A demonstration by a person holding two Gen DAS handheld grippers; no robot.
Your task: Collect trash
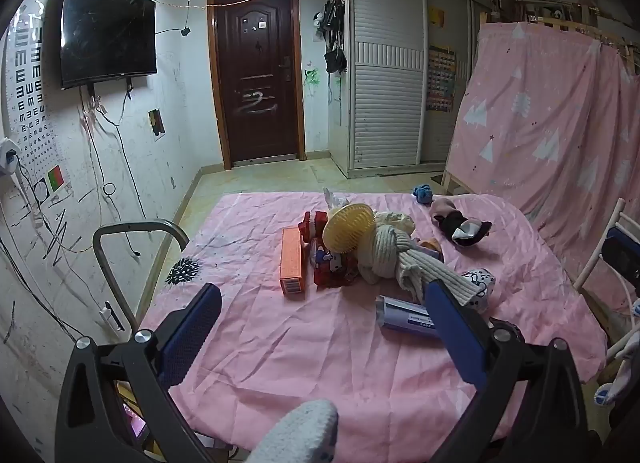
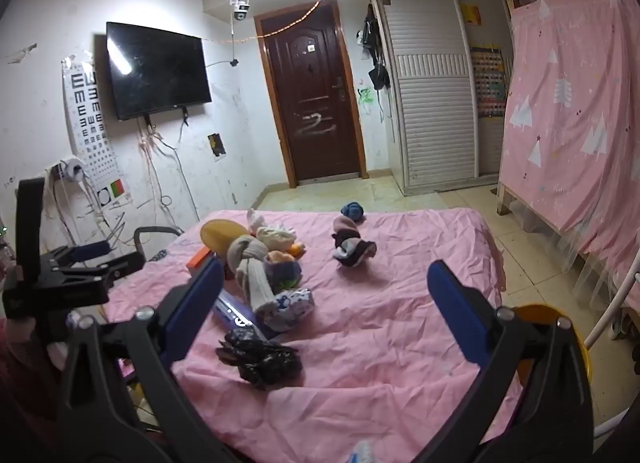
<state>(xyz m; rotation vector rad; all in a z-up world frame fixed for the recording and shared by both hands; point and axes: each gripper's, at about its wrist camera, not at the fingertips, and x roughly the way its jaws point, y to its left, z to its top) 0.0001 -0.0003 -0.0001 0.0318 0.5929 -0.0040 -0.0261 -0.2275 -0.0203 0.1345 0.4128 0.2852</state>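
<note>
A table with a pink cloth holds a heap of things: an orange box, a red wrapper, a yellow round fan, a knotted beige sock, a purple tube box and a patterned packet. A crumpled black plastic bag lies near the front in the right wrist view. My left gripper is open and empty above the cloth, short of the heap. My right gripper is open and empty above the cloth, the black bag just below its left finger.
A black and pink sock and a blue ball of cloth lie at the far side. A chair back stands left of the table. An orange bin sits at the right. A pink-draped bed frame stands further right.
</note>
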